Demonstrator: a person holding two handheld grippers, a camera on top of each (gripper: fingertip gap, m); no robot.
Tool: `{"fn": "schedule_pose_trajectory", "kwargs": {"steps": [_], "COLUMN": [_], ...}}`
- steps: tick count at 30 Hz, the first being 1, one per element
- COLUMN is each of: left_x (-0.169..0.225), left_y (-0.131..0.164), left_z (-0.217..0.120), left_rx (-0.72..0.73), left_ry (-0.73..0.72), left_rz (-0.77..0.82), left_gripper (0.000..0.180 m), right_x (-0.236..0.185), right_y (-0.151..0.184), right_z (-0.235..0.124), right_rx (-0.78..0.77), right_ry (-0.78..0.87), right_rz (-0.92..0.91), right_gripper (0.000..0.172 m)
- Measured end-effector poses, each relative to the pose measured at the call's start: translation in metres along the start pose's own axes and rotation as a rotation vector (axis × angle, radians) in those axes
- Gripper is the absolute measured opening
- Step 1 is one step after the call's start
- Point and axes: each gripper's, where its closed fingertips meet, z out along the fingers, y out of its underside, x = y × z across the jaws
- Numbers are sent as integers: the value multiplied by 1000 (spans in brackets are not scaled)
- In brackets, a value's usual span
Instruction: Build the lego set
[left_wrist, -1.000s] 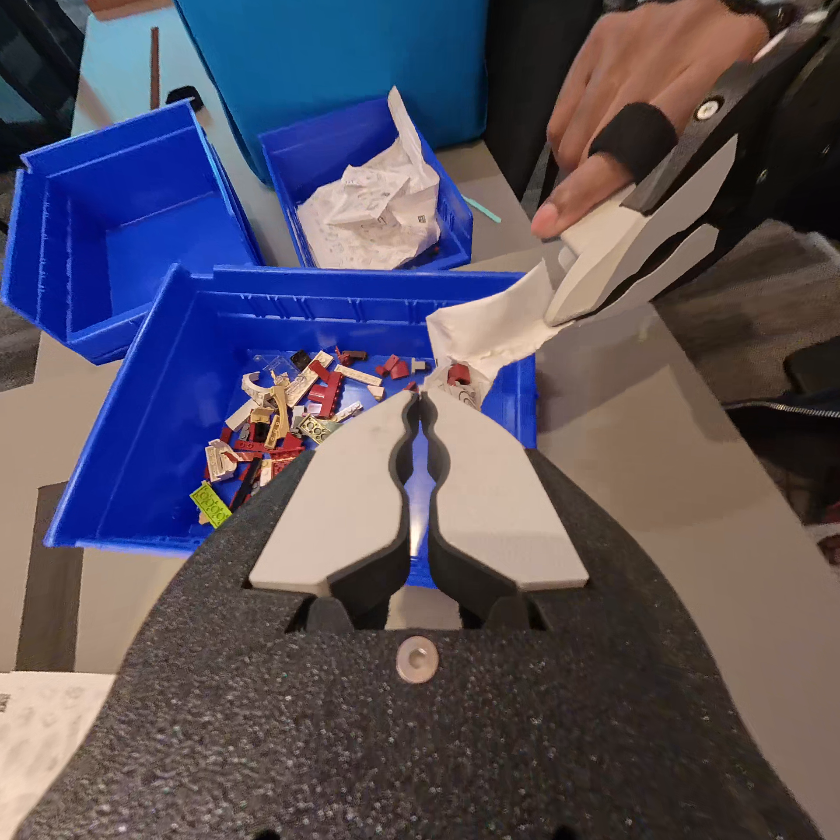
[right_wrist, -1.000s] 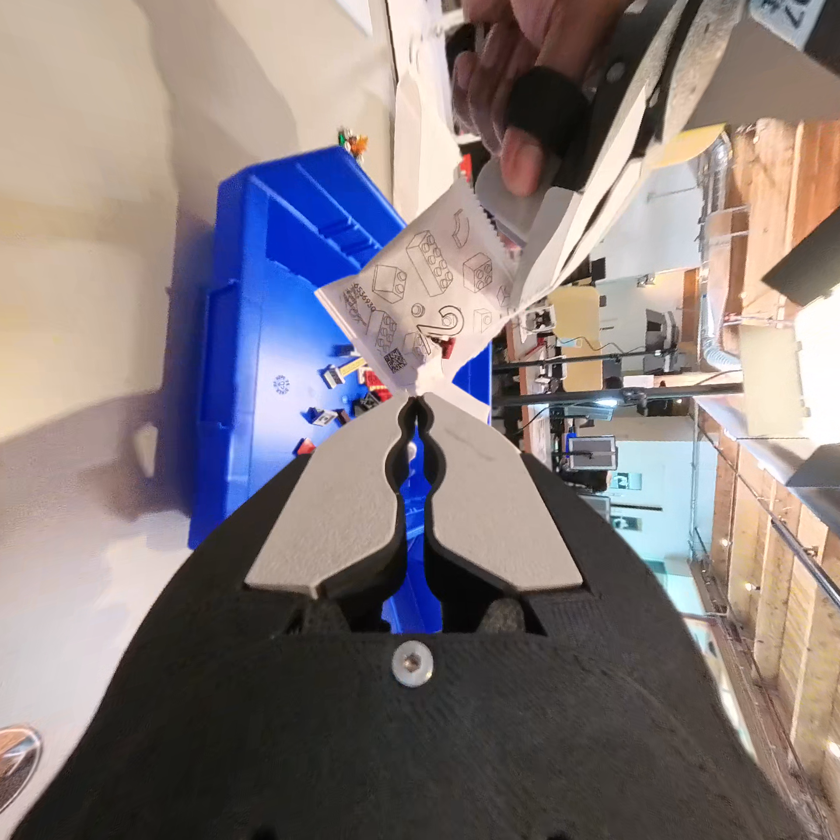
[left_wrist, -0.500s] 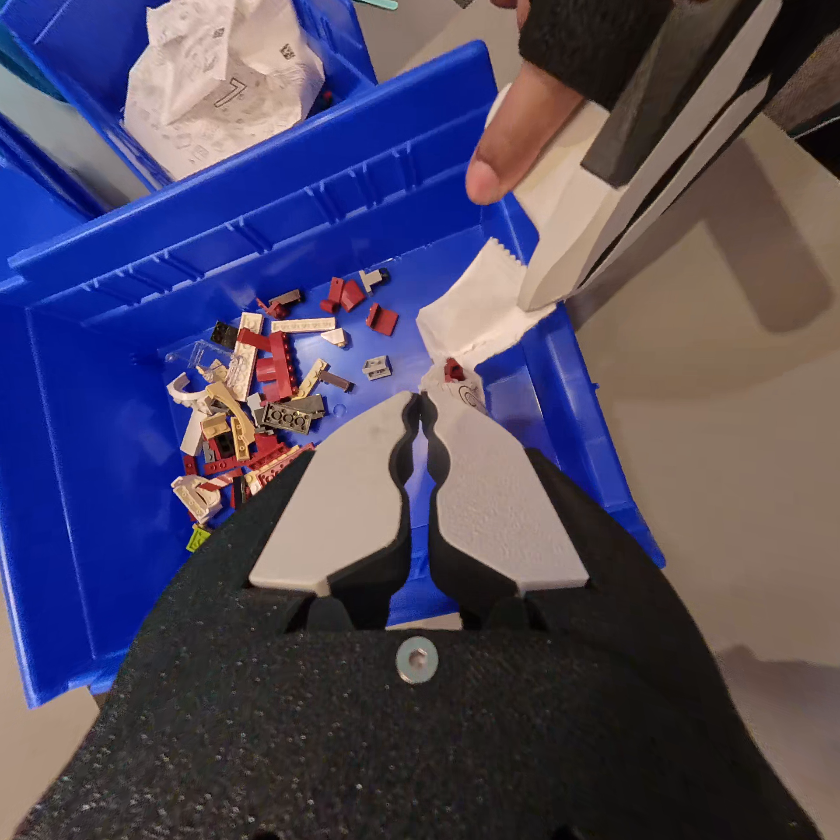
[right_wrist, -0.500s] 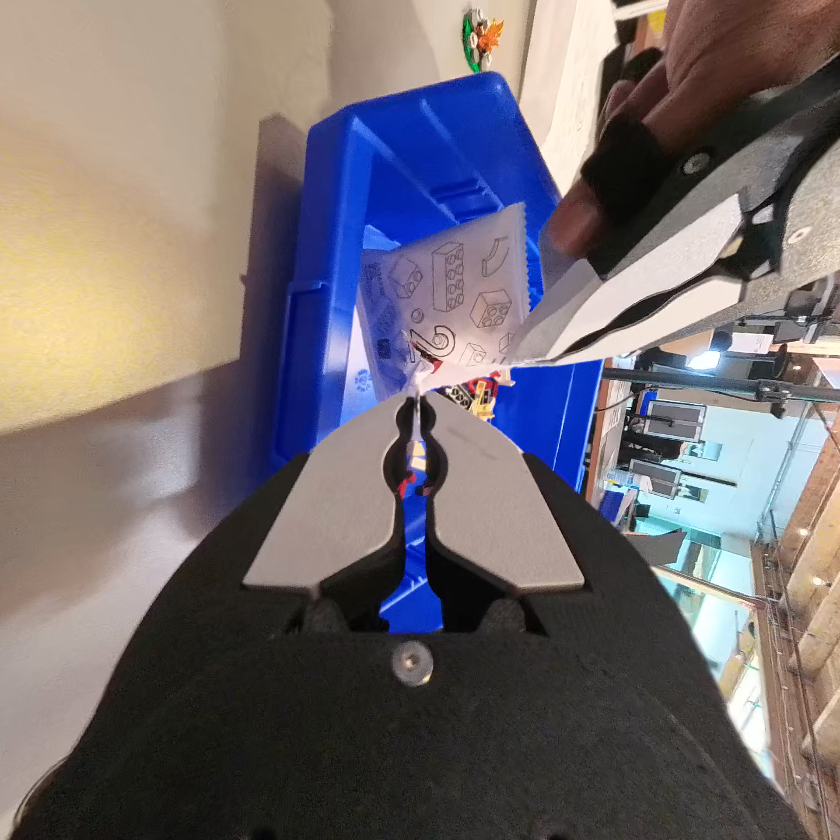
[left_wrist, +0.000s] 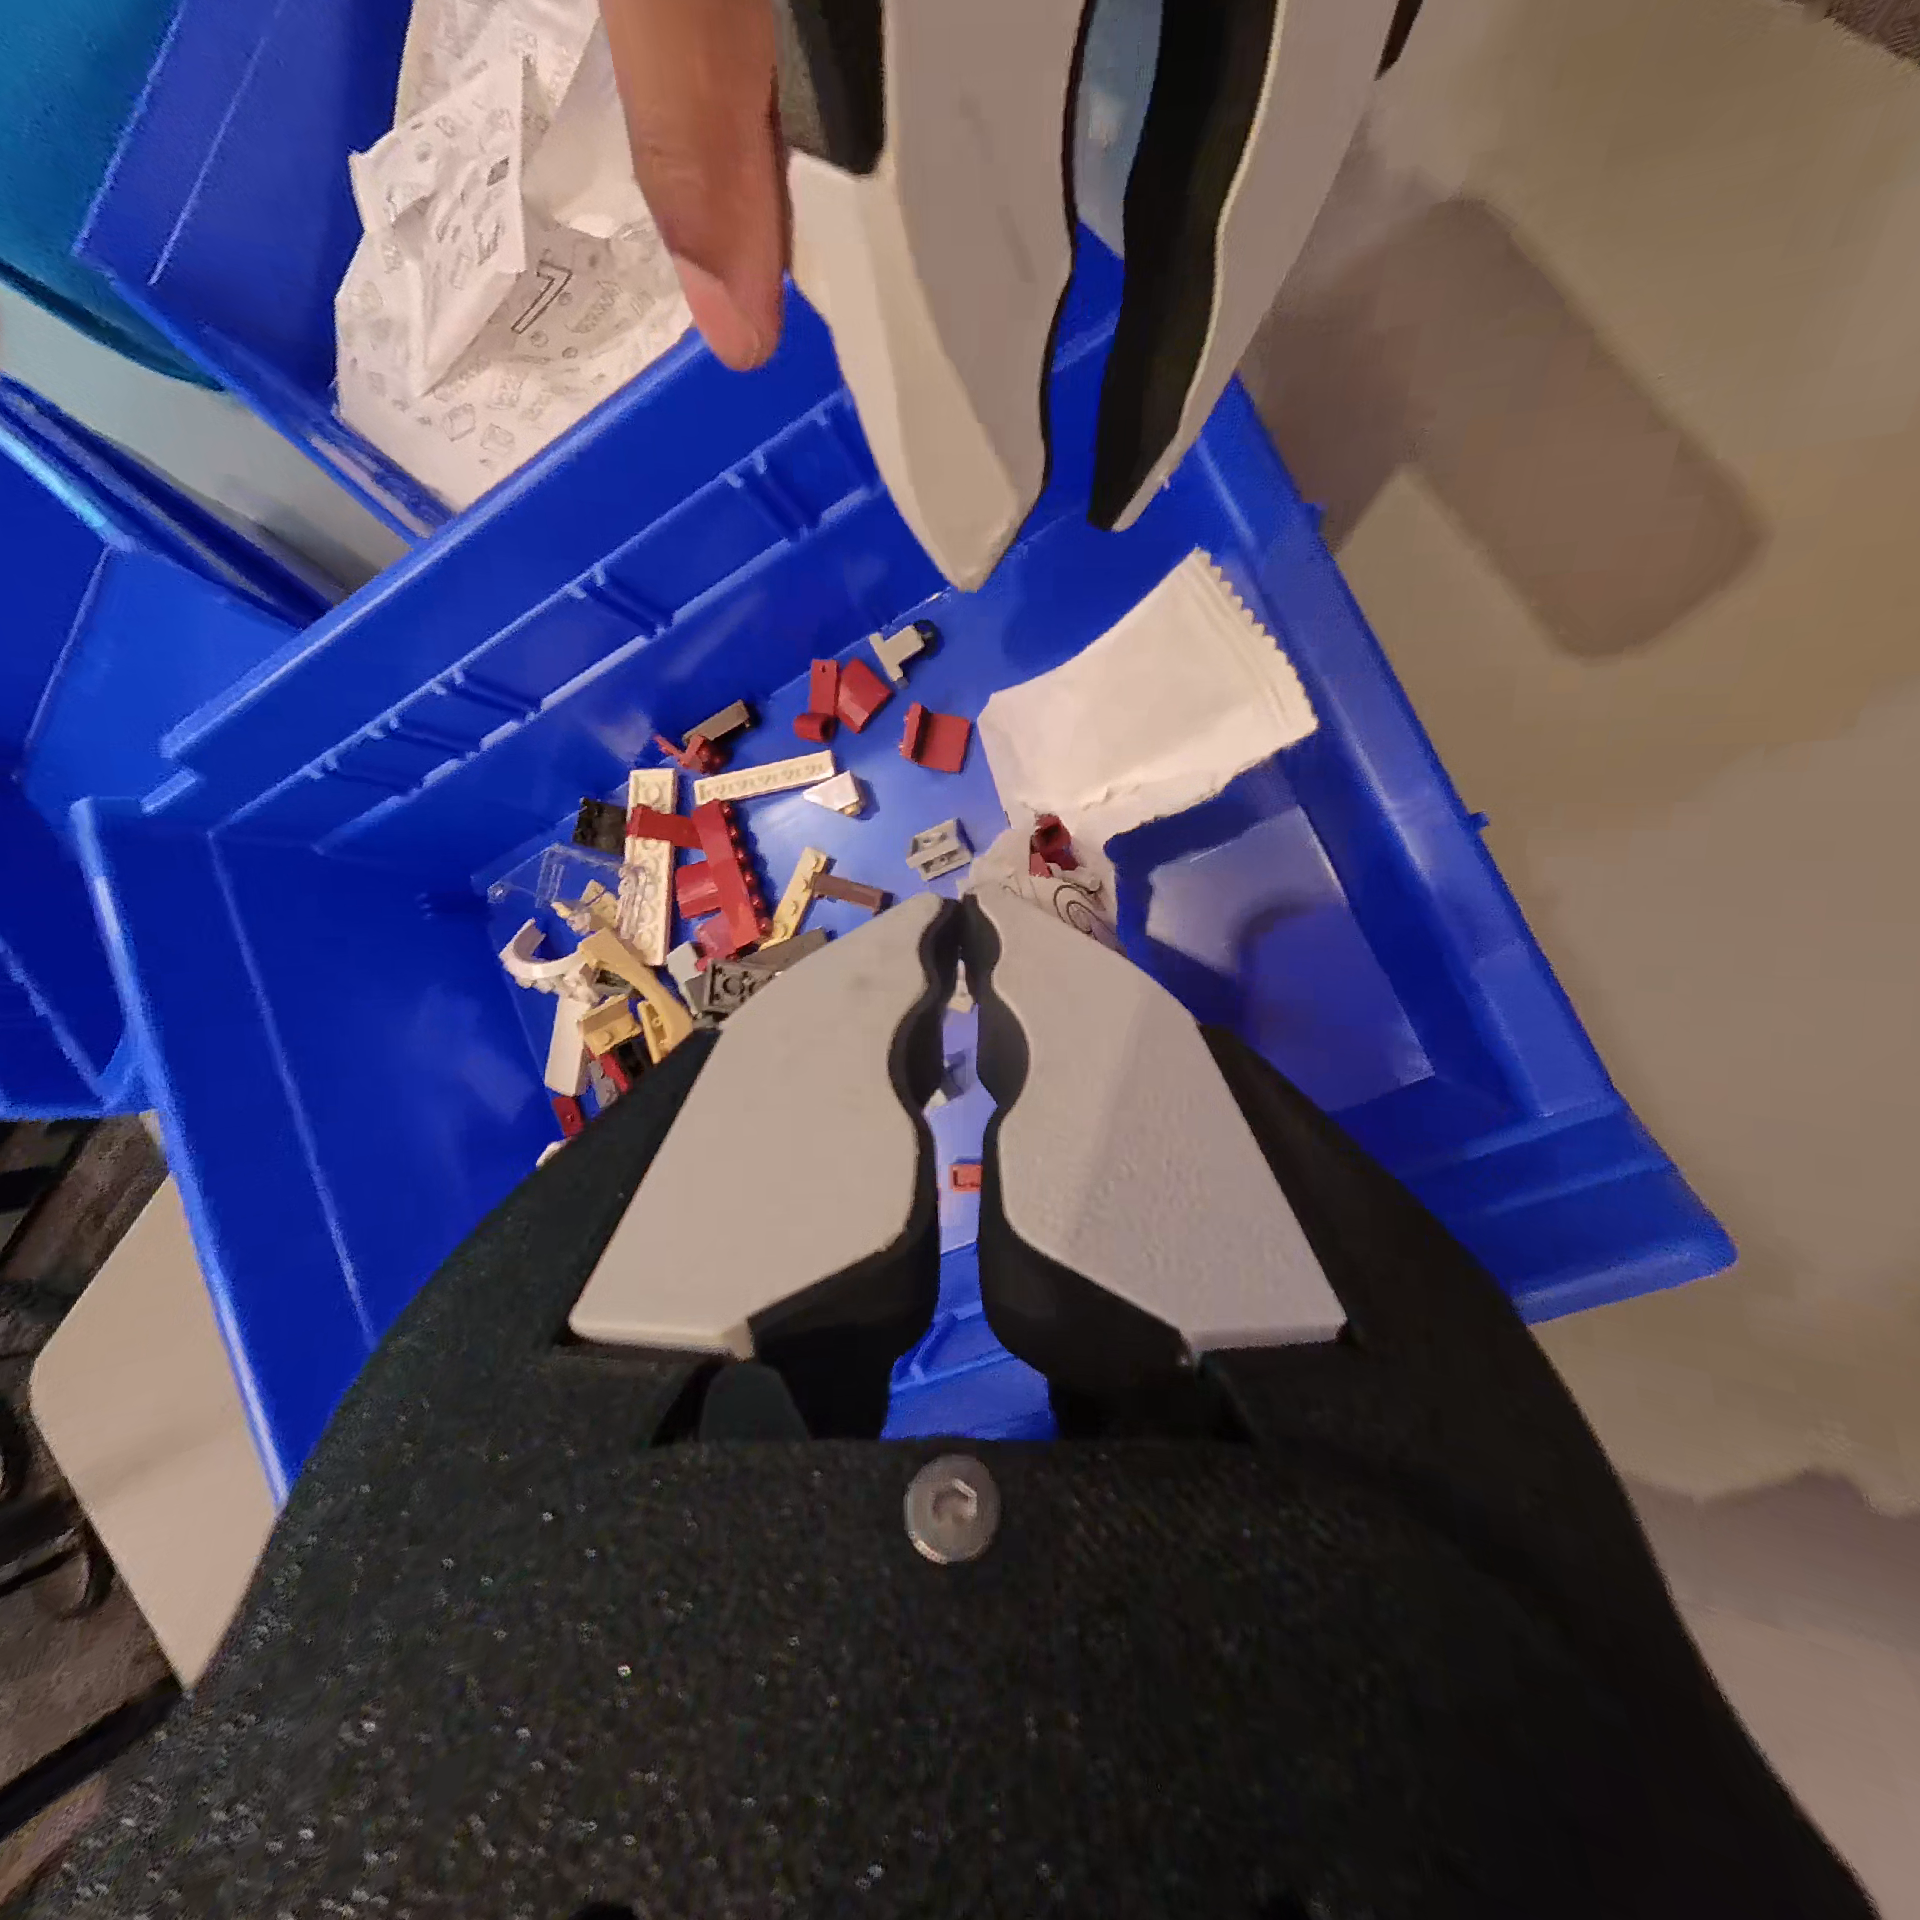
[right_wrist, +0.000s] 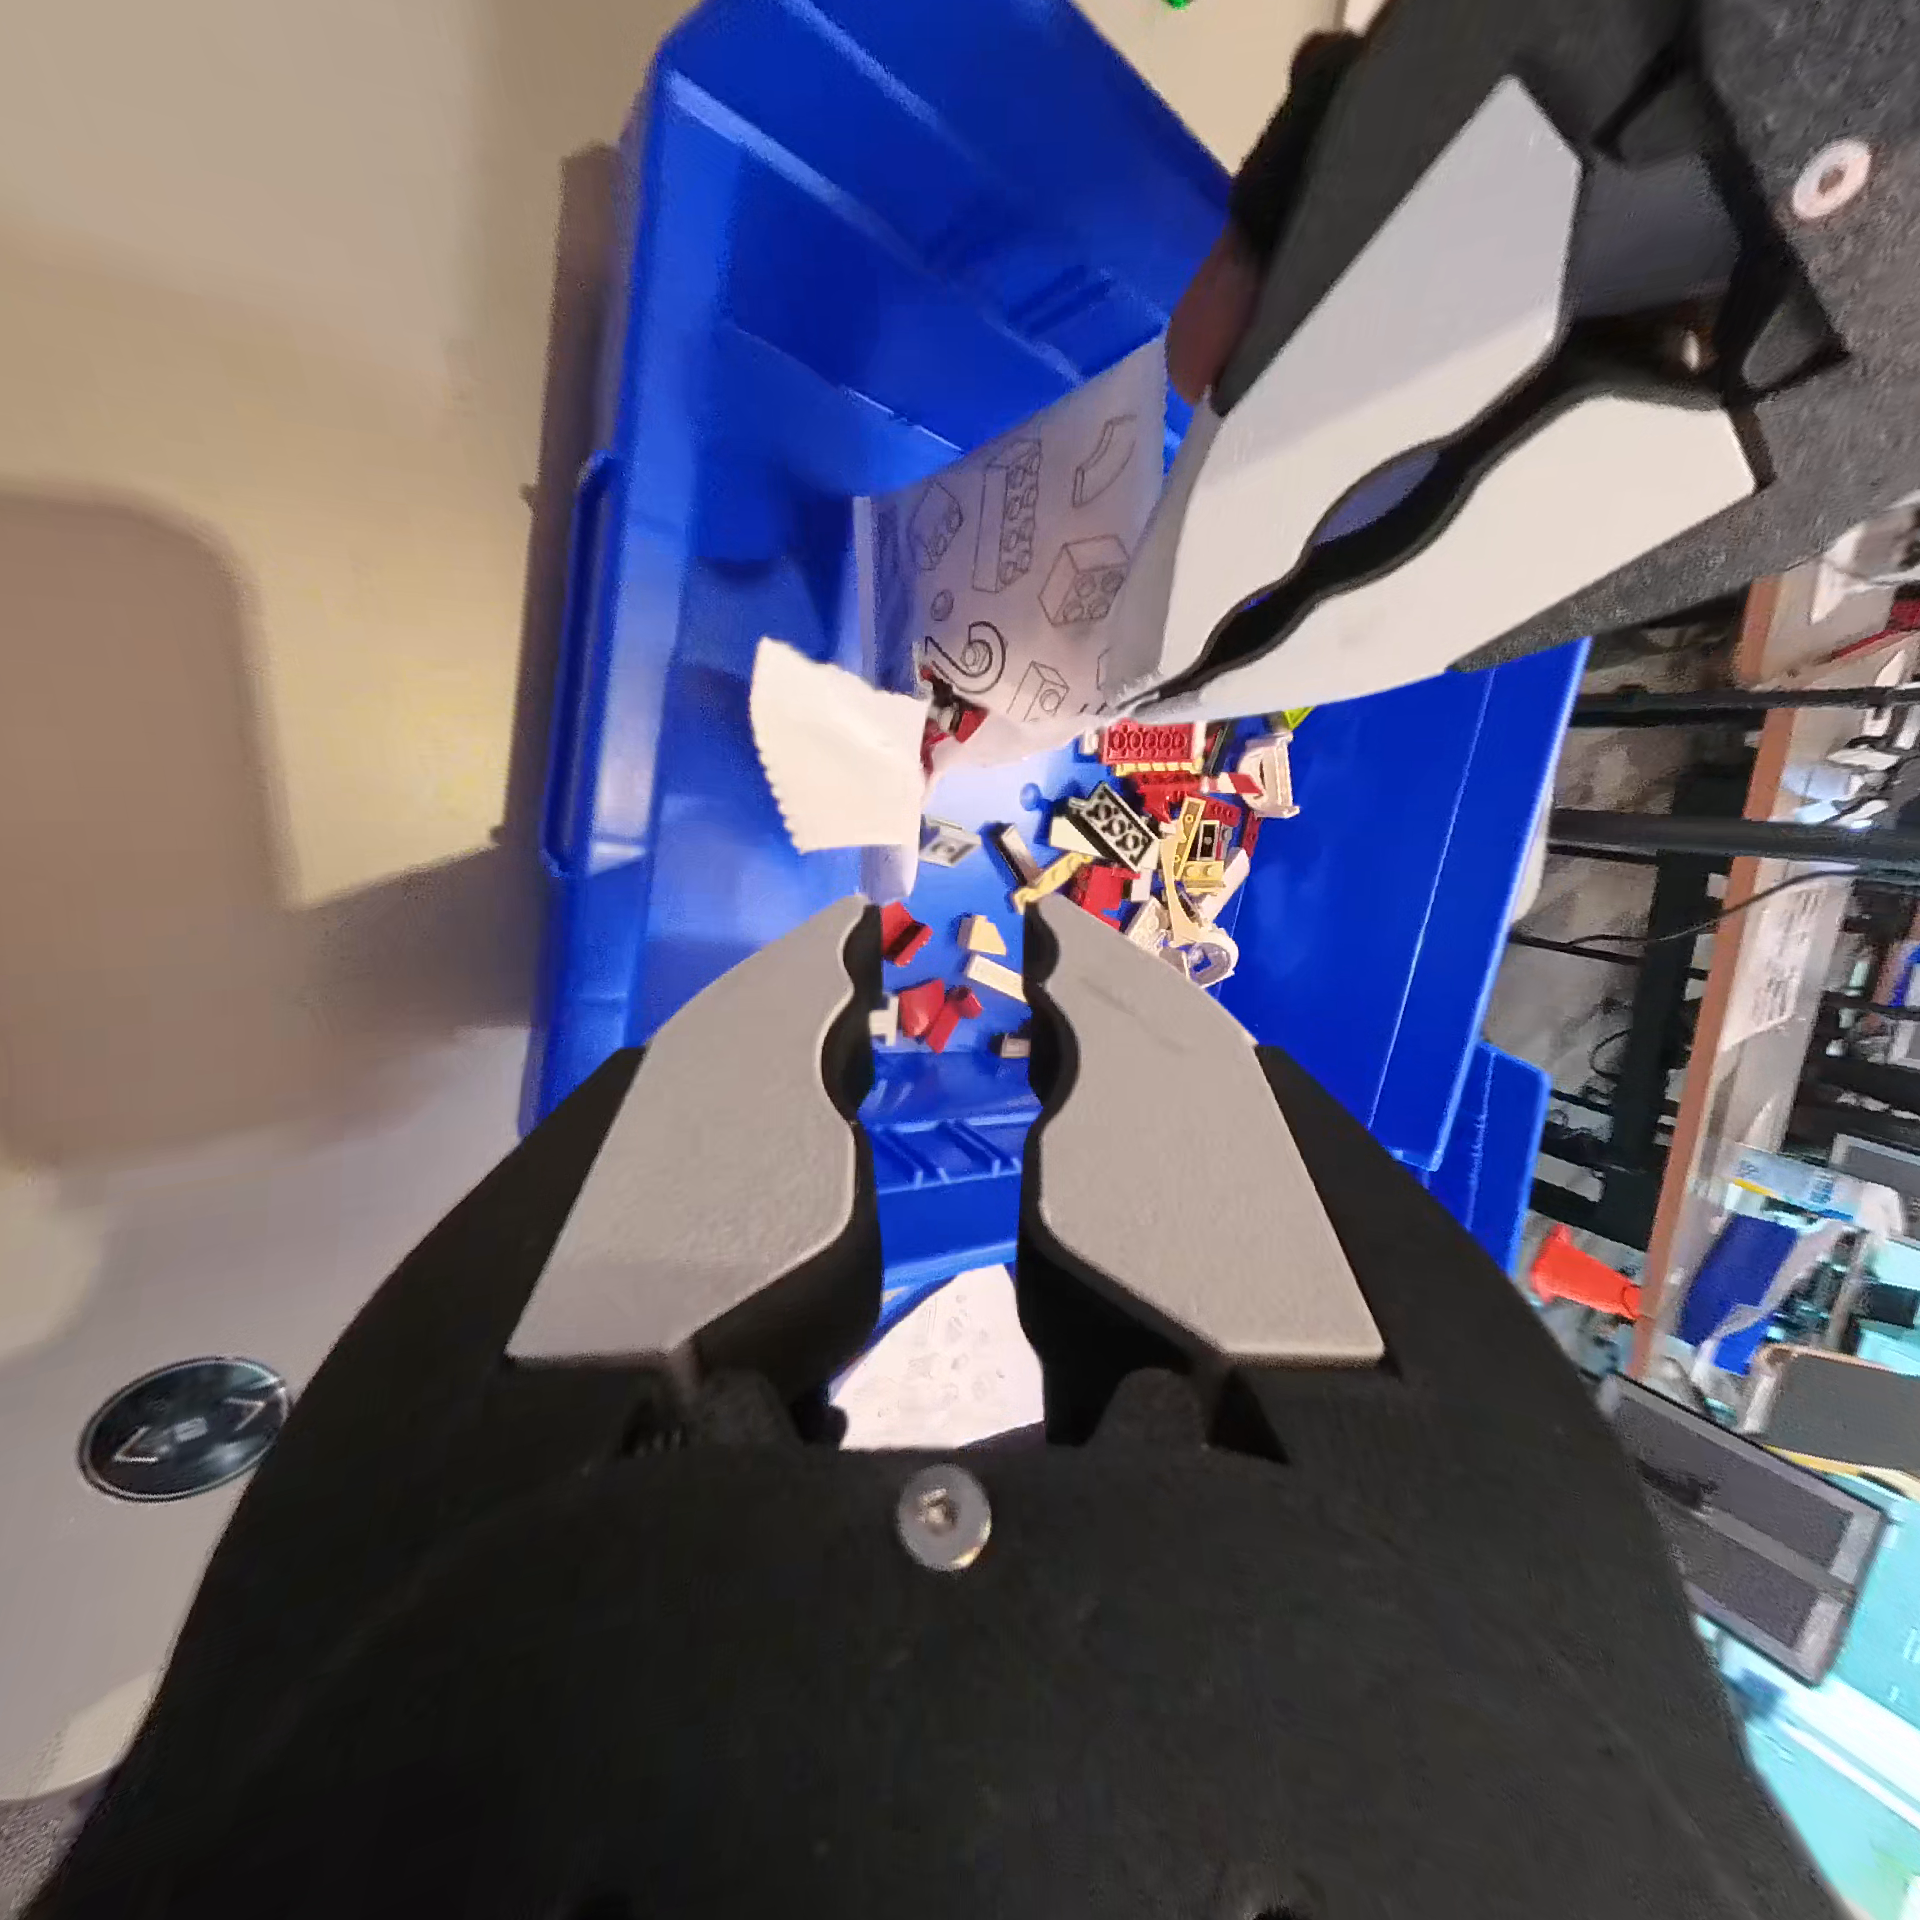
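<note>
Left wrist view showed my left claw (left_wrist: 954, 906) pinching the torn white paper bag (left_wrist: 1143, 696) by its near corner, over the blue bin (left_wrist: 436, 707). My right claw (right_wrist: 945, 914) was spread and held nothing — the bag hung just off its left tip, toy bricks (right_wrist: 1132, 821) below.

Printed paper bag (right_wrist: 1023, 582), writing perhaps unreadable

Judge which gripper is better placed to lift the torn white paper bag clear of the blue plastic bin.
Left, probably. The left gripper is shut on the torn white paper bag over the blue plastic bin. The right gripper stands open, holding nothing.
</note>
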Motion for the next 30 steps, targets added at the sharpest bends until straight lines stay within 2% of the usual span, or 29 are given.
{"fn": "schedule_pose_trajectory", "kwargs": {"steps": [1, 5, 10, 14, 18, 26, 30], "left_x": [-2, 1, 15, 23, 22, 12, -1], "left_y": [0, -11, -19, -18, -23, -27, -26], "left_z": [-2, -11, -13, -12, -14, -14, -30], "left_rx": [-10, 15, -15, -60, -29, 69, 222], "left_ry": [-20, -64, -102, -128, -148, -165, -241], "left_rz": [-4, -10, 27, 48, 45, -17, -138], "left_gripper": [0, 1, 1, 1, 1, 1, 31], "right_x": [3, 16, 16, 6, 2, 10, 16], "right_y": [-2, -17, -35, -36, -34, -30, -27], "right_z": [0, 4, 12, 27, 39, 41, 37], "right_rx": [23, 146, 223, 189, 190, 200, 228], "right_ry": [-18, -100, -214, -287, -307, -299, -266], "right_rz": [30, 180, 289, 329, 363, 397, 417], "right_gripper": [26, 28, 27, 27, 27, 7, 4]}}
